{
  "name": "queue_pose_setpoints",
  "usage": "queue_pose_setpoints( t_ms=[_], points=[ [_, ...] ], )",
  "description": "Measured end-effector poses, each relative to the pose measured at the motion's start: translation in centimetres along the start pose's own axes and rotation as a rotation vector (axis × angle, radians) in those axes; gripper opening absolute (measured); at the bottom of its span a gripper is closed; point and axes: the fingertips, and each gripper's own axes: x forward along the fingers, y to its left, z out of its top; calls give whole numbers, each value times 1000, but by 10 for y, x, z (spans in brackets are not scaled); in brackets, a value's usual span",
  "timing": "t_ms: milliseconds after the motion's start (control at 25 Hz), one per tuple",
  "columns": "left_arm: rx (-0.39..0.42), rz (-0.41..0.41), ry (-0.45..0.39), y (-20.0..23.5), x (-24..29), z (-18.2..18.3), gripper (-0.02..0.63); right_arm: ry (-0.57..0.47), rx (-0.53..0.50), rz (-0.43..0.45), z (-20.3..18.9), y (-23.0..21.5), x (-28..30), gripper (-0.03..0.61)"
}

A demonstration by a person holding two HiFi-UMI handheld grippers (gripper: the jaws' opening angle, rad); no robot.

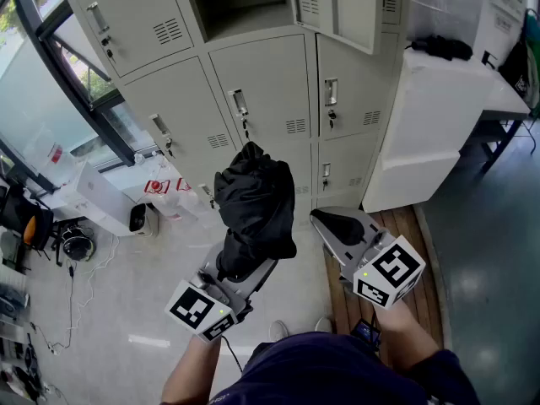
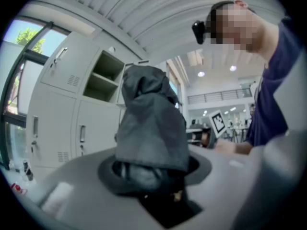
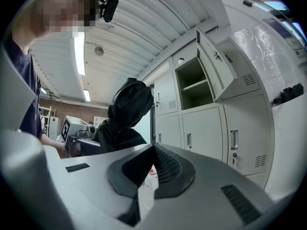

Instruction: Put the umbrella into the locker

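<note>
Black umbrella (image 1: 253,201) — folded, fabric rumpled

The head view looks steeply down on the pale grey metal locker bank (image 1: 261,91). Both gripper views look level from close behind their jaws, sharing the black folded fabric umbrella (image 2: 151,123) (image 3: 125,111) and open locker compartment (image 2: 103,75) (image 3: 194,83).

surface: pale floor (image 1: 152,310) | on it: white box (image 1: 101,194), loose cable (image 1: 71,287) | lockers (image 1: 261,99) stand on it
</note>
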Motion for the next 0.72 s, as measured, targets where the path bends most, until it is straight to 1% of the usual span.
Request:
queue_pose_setpoints(
  t_ms=[280, 480, 560, 720],
  points=[
    [11, -1, -3, -3, 1, 2, 198, -9, 8, -5, 0, -1, -3, 6],
    [31, 16, -10, -1, 0, 5, 198, -37, 22, -34, 4, -6, -6, 8],
    [48, 30, -18, 2, 3, 13, 198, -51, 19, -24, 10, -6, -11, 8],
    [102, 62, -44, 8, 20, 42, 196, -70, -13, 4, 26, -12, -19, 8]
  ],
)
